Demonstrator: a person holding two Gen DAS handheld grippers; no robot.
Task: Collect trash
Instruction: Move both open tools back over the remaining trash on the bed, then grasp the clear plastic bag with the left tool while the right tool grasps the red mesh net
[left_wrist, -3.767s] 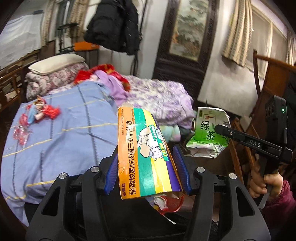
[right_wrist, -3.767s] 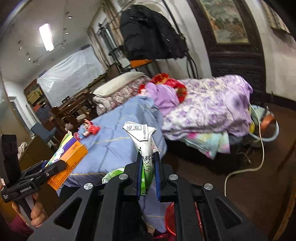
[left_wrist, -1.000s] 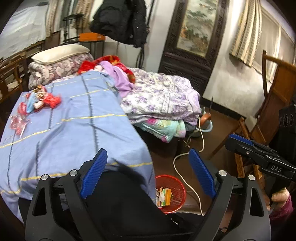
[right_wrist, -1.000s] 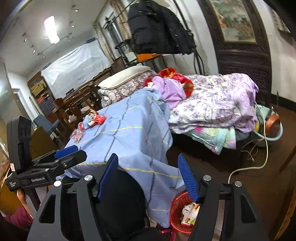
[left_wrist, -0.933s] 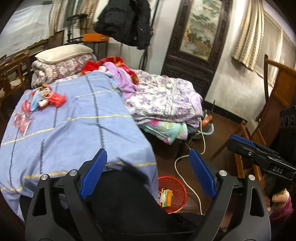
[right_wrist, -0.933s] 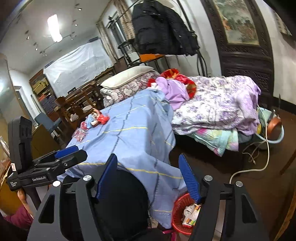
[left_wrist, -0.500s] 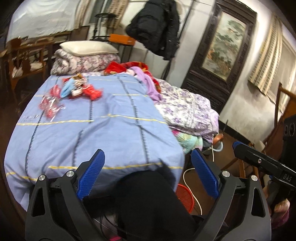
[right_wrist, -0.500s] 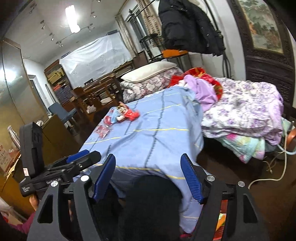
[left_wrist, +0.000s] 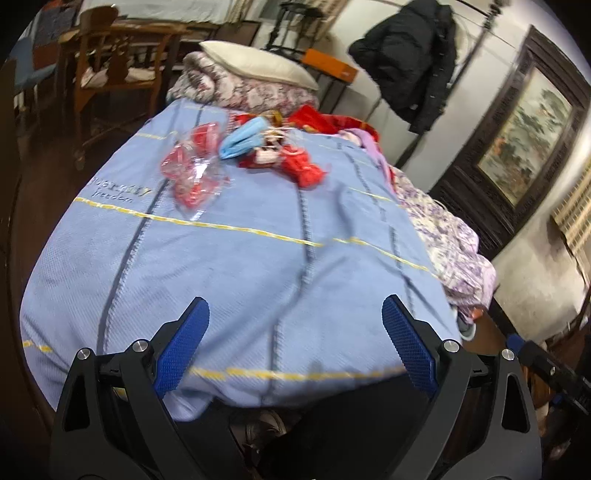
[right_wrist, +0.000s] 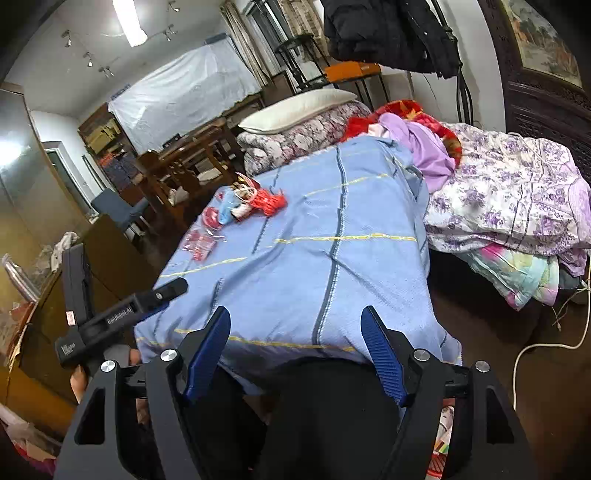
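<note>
Blue blanket (left_wrist: 258, 258) with yellow and dark stripes covers bed; blurred embroidered lettering near its left edge, unreadable. Trash pile (left_wrist: 255, 151) at blanket's far end: red wrappers, clear packets, blue mask, well ahead of both grippers. Floral quilt (right_wrist: 509, 206) on the right, pillow (right_wrist: 295, 107) behind, black coat (left_wrist: 410, 66) on wall, framed painting (left_wrist: 524, 122). Left gripper (left_wrist: 295, 325) fingers wide, jaws just opening, nothing between. Right gripper (right_wrist: 295, 332) fingers wide, just opening, empty. Red bin (right_wrist: 439, 443) edge at the bottom.
</note>
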